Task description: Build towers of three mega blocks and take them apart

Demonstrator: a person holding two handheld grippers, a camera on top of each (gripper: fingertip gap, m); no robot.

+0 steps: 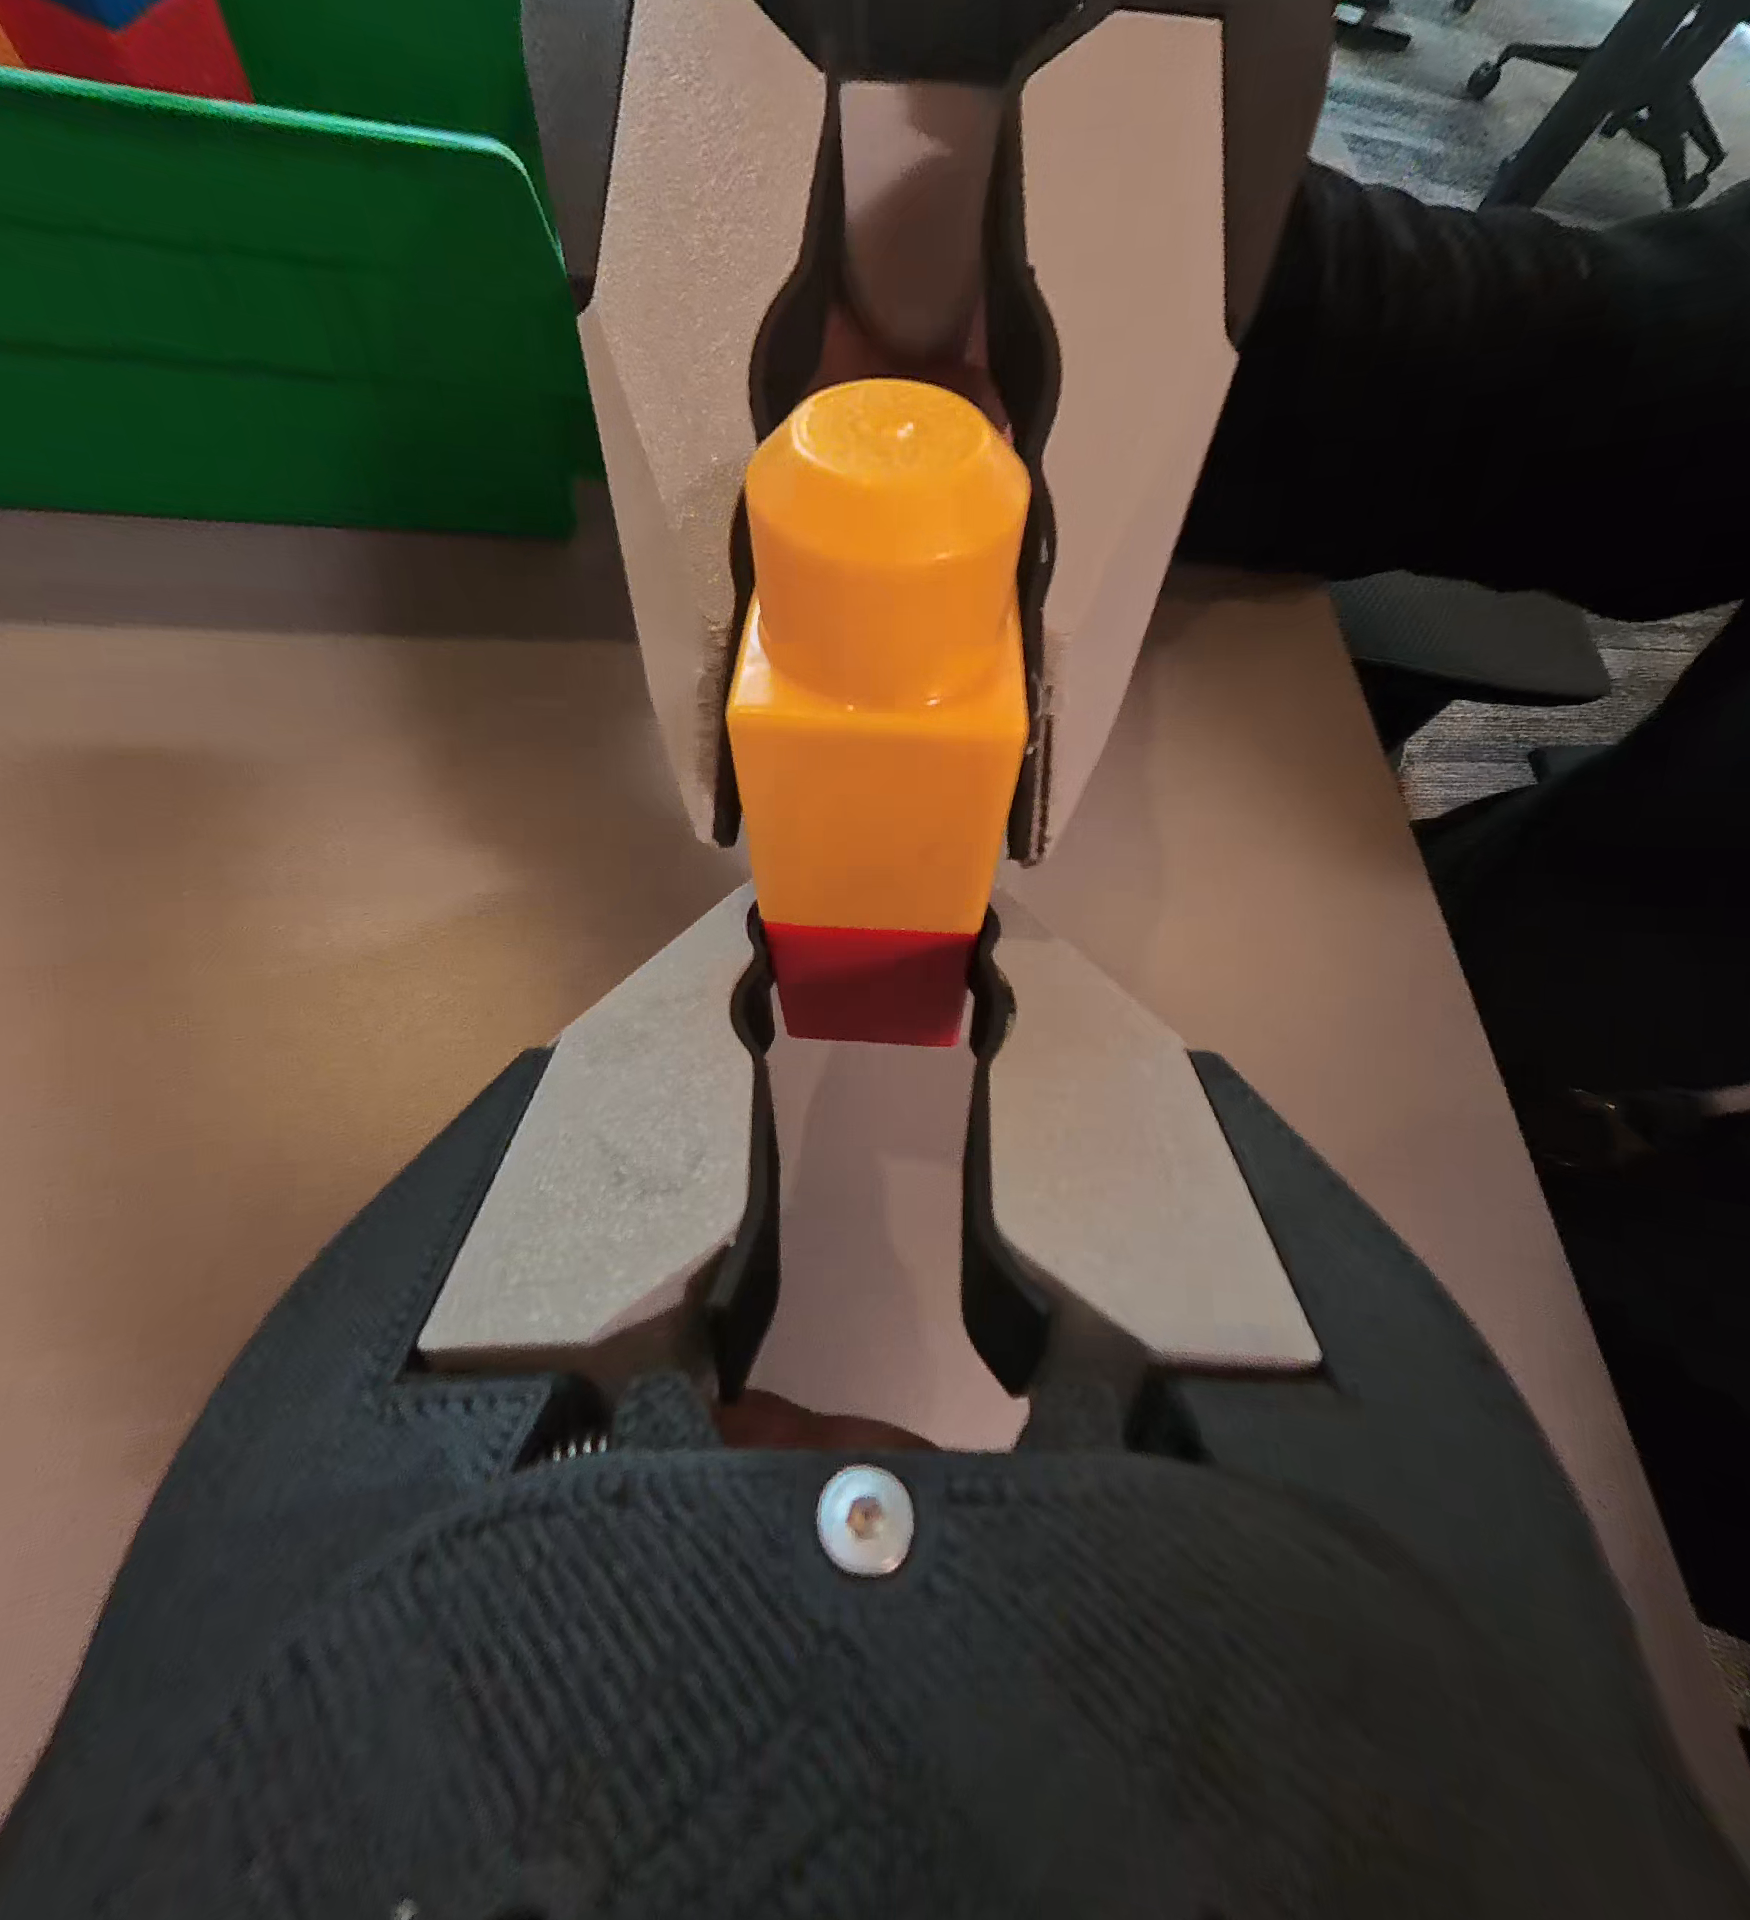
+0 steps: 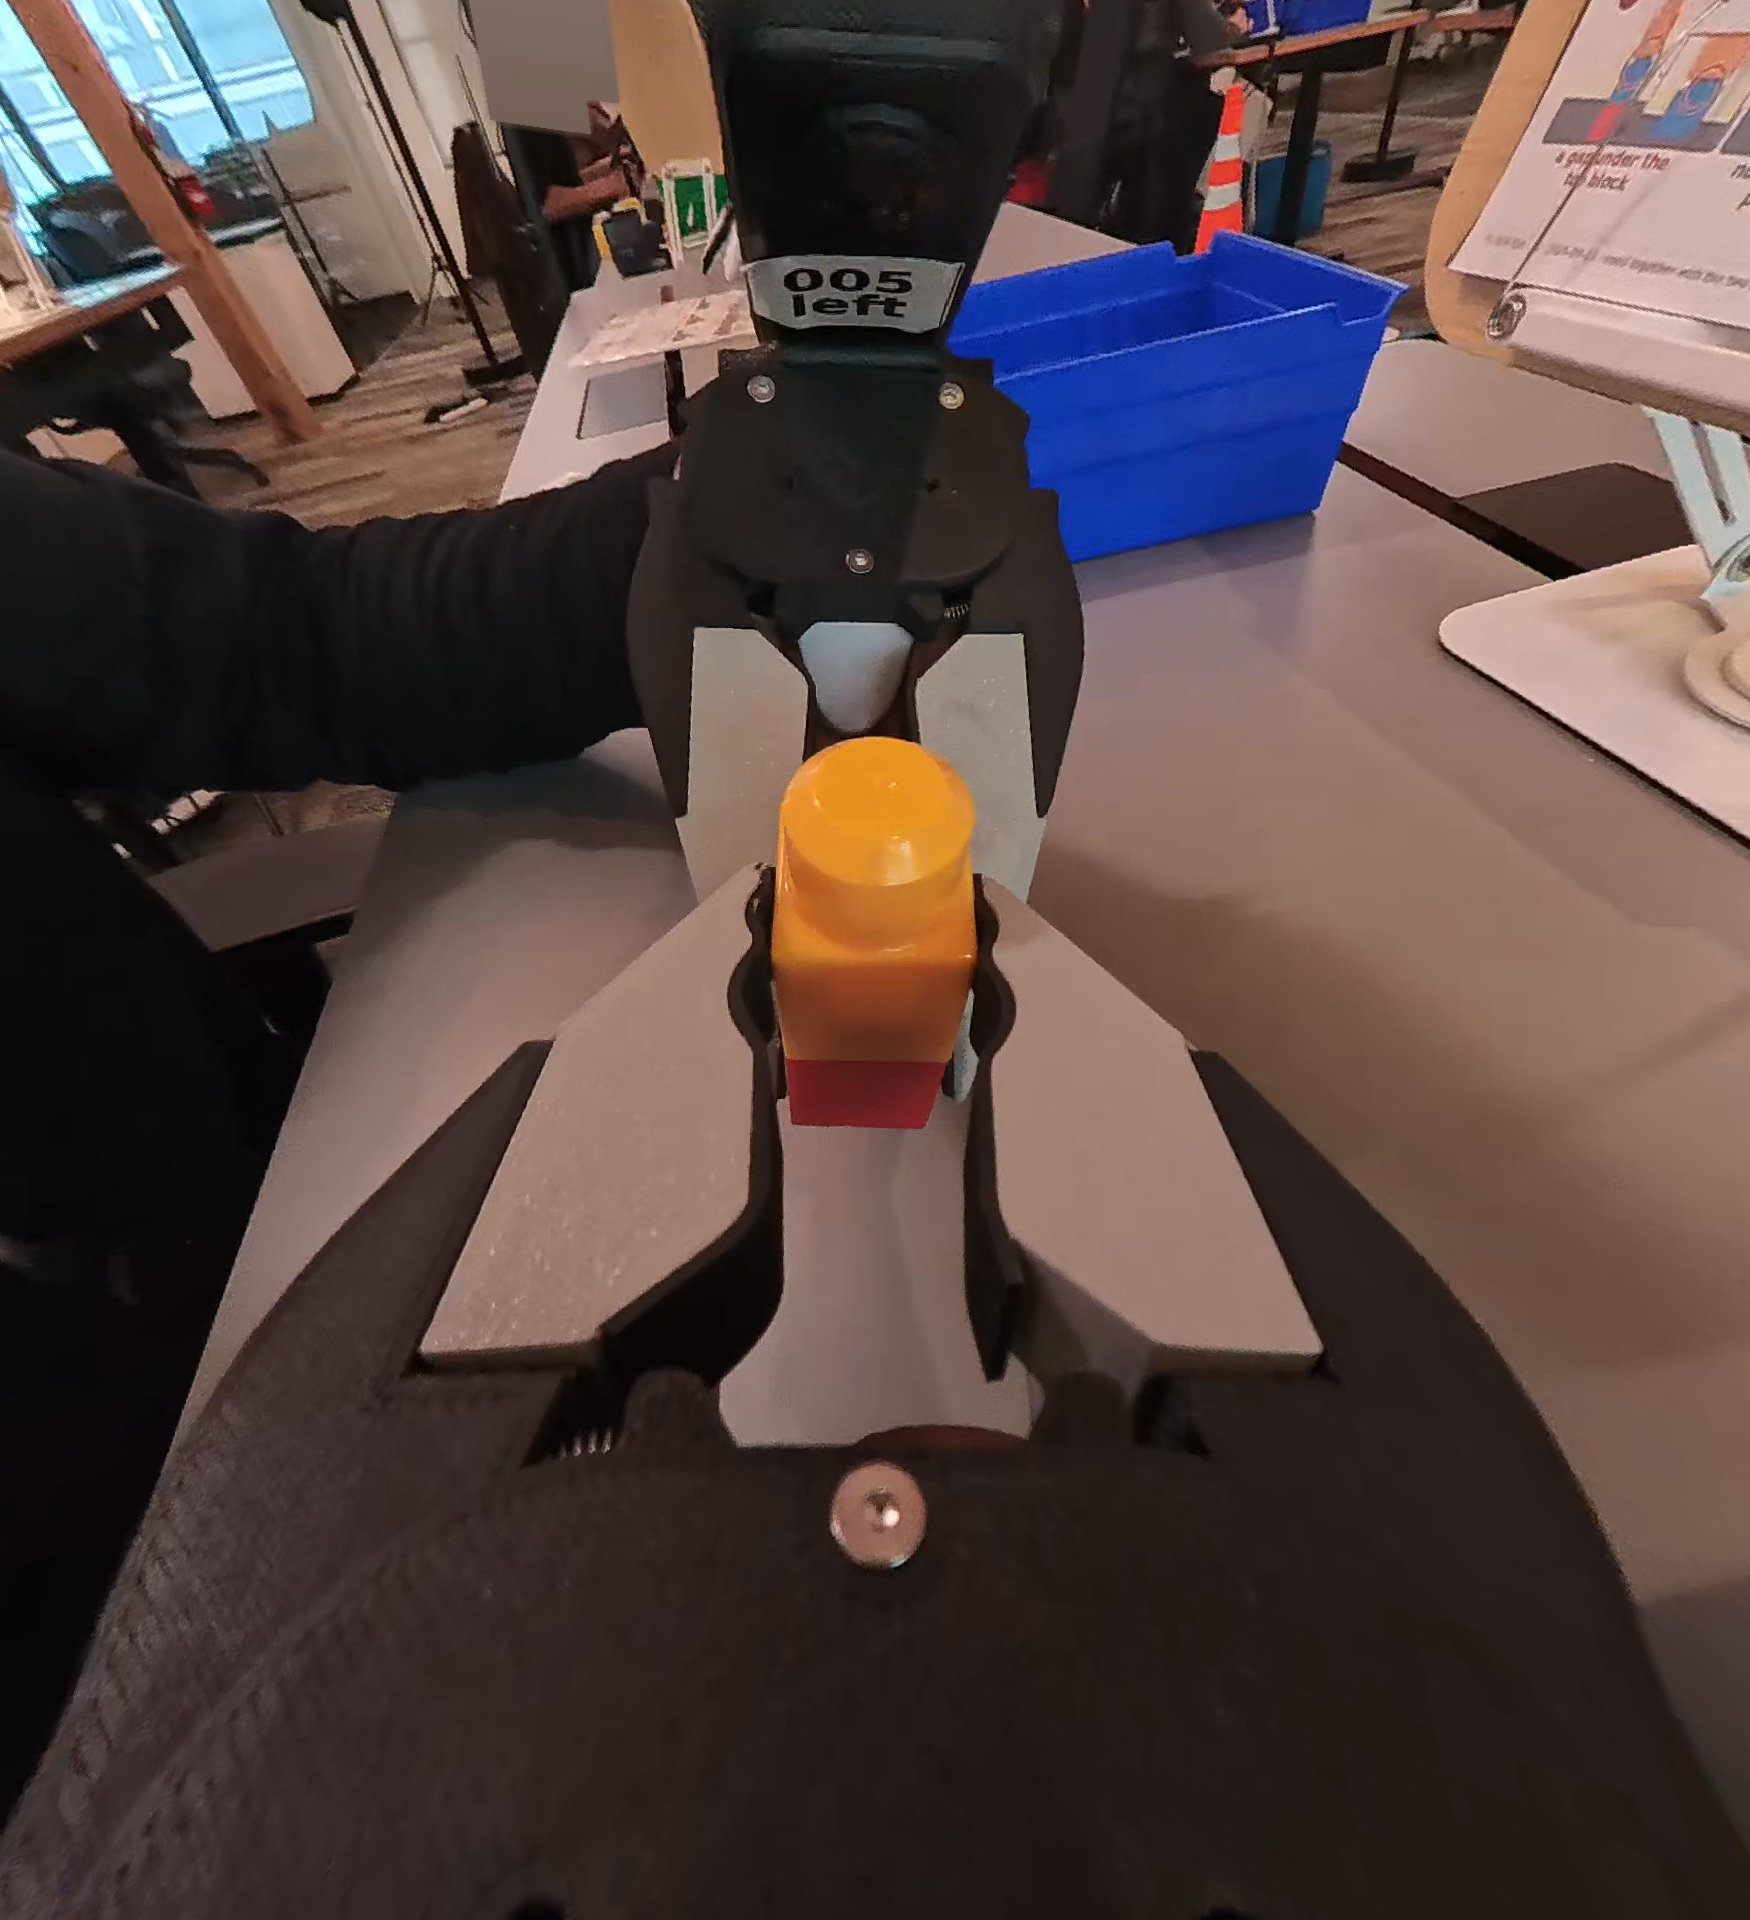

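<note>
An orange mega block (image 1: 871, 790) sits pressed onto a red mega block (image 1: 866, 982), held above the tan table (image 1: 227, 935). In the left wrist view my left gripper (image 1: 871, 977) is shut on the red block, with both pads against its sides. My right gripper (image 1: 879, 779) reaches in from the far side and is shut on the orange block. In the right wrist view my right gripper (image 2: 871, 966) clamps the orange block (image 2: 871, 987), with the red block (image 2: 858, 1091) showing below it. The left gripper's black housing (image 2: 855, 499) faces me just beyond.
A green bin (image 1: 227, 312) holding red and orange blocks stands at the back left of the left wrist view. A blue bin (image 2: 1162, 416) and a tilted instruction board on a white stand (image 2: 1629, 644) stand on the table. A person's black sleeve (image 2: 279, 623) reaches in from the left. Tip to tip, the grippers are about 5 centimetres apart.
</note>
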